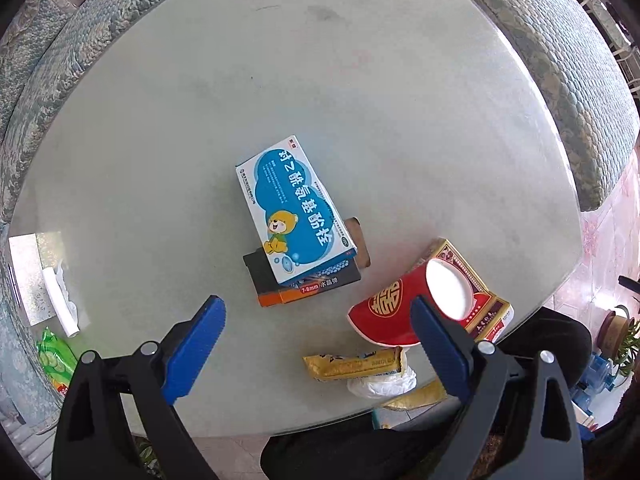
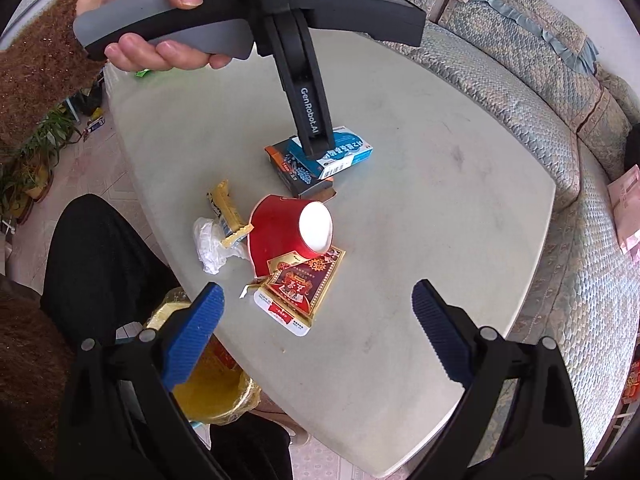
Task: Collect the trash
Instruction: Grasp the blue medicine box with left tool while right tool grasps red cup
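A blue medicine box (image 1: 292, 208) (image 2: 348, 152) lies on a dark box (image 1: 304, 286) (image 2: 300, 176) at the table's middle. My left gripper (image 1: 316, 320) (image 2: 316, 148) hovers open just above them, nothing between its fingers. A crushed red paper cup (image 1: 396, 308) (image 2: 288, 232) rests on a red-gold packet (image 1: 488, 308) (image 2: 300, 292) near the table edge. Beside it are a gold wrapper (image 1: 352, 364) (image 2: 226, 208) and crumpled white plastic (image 1: 384, 386) (image 2: 208, 244). My right gripper (image 2: 316, 316) is open, above the packet's near side.
The pale round table (image 1: 280, 80) (image 2: 440, 220) is ringed by a patterned sofa (image 1: 560, 80) (image 2: 540, 100). A yellow bag (image 2: 208, 380) sits below the table edge by a person's black-trousered legs (image 2: 92, 248). A tissue box (image 1: 40, 276) and green packet (image 1: 56, 360) lie at the left.
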Action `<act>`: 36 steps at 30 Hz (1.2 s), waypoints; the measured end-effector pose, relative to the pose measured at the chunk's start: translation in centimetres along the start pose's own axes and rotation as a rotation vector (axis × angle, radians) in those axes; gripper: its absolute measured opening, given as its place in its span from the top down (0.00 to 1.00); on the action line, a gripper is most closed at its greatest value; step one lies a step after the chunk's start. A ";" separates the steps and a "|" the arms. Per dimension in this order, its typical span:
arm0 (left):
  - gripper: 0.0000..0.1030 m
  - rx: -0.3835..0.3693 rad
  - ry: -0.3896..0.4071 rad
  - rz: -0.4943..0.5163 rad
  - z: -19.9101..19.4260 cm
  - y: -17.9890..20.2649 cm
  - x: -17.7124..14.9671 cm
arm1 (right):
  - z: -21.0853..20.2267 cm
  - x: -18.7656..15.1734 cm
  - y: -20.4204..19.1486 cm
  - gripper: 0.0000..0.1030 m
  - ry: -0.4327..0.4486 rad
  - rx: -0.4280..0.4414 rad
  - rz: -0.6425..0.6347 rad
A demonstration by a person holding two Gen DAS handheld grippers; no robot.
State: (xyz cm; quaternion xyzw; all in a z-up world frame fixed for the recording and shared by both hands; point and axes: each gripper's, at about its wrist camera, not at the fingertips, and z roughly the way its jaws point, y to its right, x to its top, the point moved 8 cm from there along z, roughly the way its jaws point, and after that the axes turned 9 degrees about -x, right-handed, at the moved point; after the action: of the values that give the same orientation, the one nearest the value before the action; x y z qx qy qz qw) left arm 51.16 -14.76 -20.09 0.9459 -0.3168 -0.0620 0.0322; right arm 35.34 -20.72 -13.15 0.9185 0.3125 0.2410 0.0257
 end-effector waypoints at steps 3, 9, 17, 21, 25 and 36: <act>0.12 -0.004 -0.021 -0.008 1.3 -0.5 1.1 | 1.7 0.2 0.0 0.10 -0.011 0.039 -0.013; 0.12 -0.018 -0.046 -0.031 3.0 -1.7 2.9 | 4.5 0.6 0.5 0.10 -0.031 0.086 -0.022; 0.12 -0.029 -0.064 -0.044 4.6 -2.4 4.2 | 6.4 1.6 0.1 0.10 -0.017 0.210 -0.060; 0.12 -0.040 -0.078 -0.054 5.5 -2.9 4.6 | 7.6 2.1 -0.5 0.10 -0.018 0.268 -0.088; 0.12 -0.058 -0.087 -0.066 6.3 -3.8 4.9 | 9.0 2.6 -1.2 0.10 -0.025 0.307 -0.122; 0.12 -0.089 -0.105 -0.079 8.0 -5.3 6.2 | 12.6 3.6 -2.7 0.10 -0.051 0.413 -0.152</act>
State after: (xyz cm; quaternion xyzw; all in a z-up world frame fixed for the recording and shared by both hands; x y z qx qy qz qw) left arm 58.15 -14.44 -29.11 0.9508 -0.2774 -0.1268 0.0549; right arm 42.07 -15.16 -23.28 0.8838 0.4229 0.1461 -0.1369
